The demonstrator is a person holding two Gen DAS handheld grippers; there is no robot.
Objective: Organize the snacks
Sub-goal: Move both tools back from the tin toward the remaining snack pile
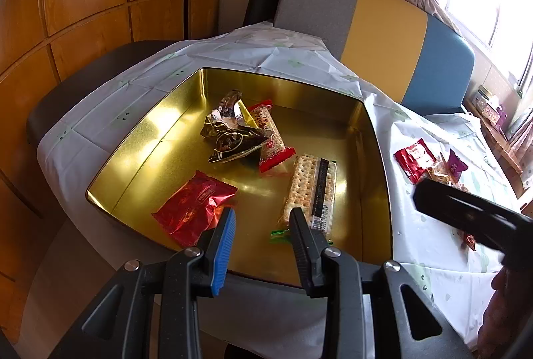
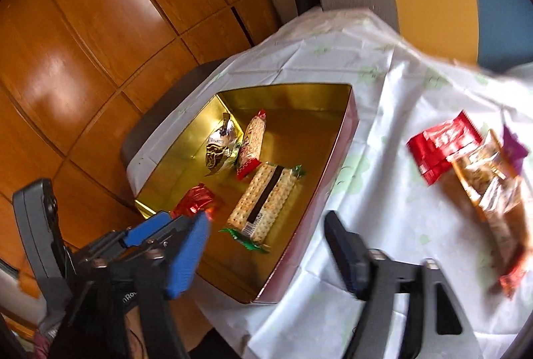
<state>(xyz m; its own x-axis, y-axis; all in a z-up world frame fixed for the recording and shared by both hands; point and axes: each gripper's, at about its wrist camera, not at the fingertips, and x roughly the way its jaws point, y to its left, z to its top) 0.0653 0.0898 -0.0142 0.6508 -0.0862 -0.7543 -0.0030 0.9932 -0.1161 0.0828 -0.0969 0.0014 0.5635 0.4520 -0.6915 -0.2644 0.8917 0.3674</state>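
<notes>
Evidently sorting, the left tool (image 1: 261, 225) hangs part-open and empty over the gold tin (image 1: 140, 139), while the right tool (image 2: 266, 245), spread empty, faces tabletop (image 2: 383, 225) snacks (image 2: 466, 159).

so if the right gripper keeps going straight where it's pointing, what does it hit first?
Probably the white tablecloth, just right of the gold tin. The open right gripper holds nothing, and the tin's near right wall sits between its fingers, so depth is uncertain. The loose packets lie off to the right.
</notes>
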